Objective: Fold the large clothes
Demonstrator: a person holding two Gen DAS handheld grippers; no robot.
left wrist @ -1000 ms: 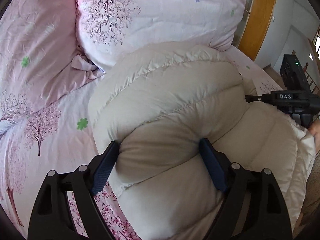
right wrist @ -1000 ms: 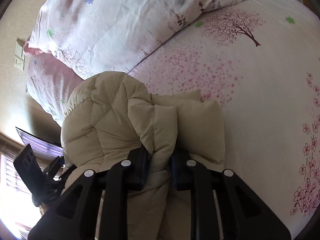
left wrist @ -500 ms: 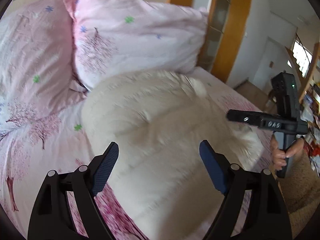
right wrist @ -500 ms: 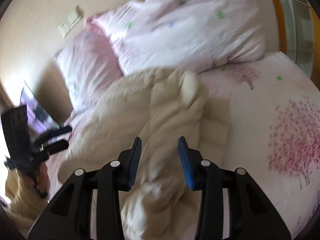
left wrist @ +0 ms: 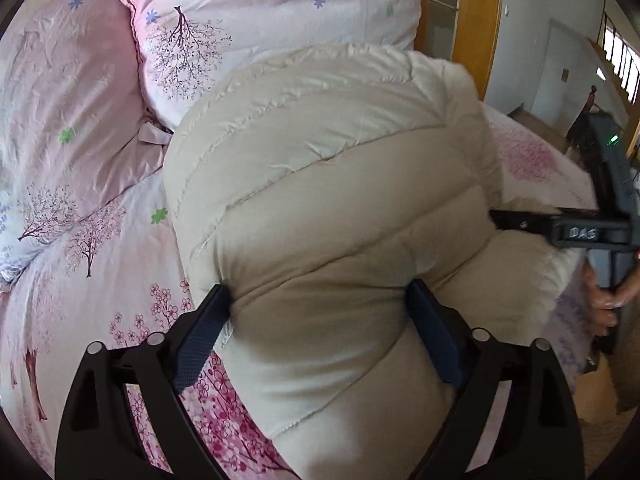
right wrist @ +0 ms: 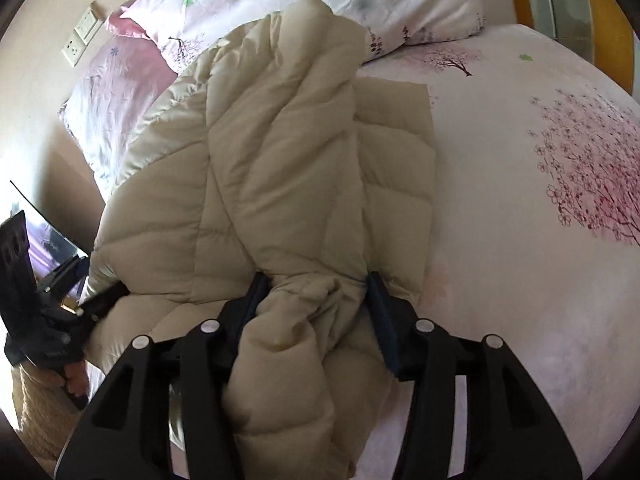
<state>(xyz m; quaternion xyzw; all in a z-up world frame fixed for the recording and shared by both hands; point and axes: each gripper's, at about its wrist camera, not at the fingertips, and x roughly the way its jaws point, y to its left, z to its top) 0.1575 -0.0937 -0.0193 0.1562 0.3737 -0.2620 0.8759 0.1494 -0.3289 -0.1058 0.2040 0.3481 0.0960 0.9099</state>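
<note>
Two grippers work one garment, and we take them from left to right. Our left gripper (left wrist: 316, 312) has its jaws spread wide around a thick fold of the cream quilted coat (left wrist: 328, 184), the blue pads (left wrist: 200, 332) pressed against the padding on both sides; we judge this wide bite is needed because the down is too bulky to pinch flat. The coat lies bunched on the floral bedsheet (left wrist: 92, 248), its top edge against the pillows (left wrist: 256, 12). Further right, our right gripper (right wrist: 316, 308) clamps a gathered wad of the same coat (right wrist: 280, 152) between half-closed jaws, at the near edge. Both holds sit on the near side, probably so we can lift it over as one. Beyond the coat the sheet (right wrist: 520, 200) lies bare, offering room to lay the fold.
</note>
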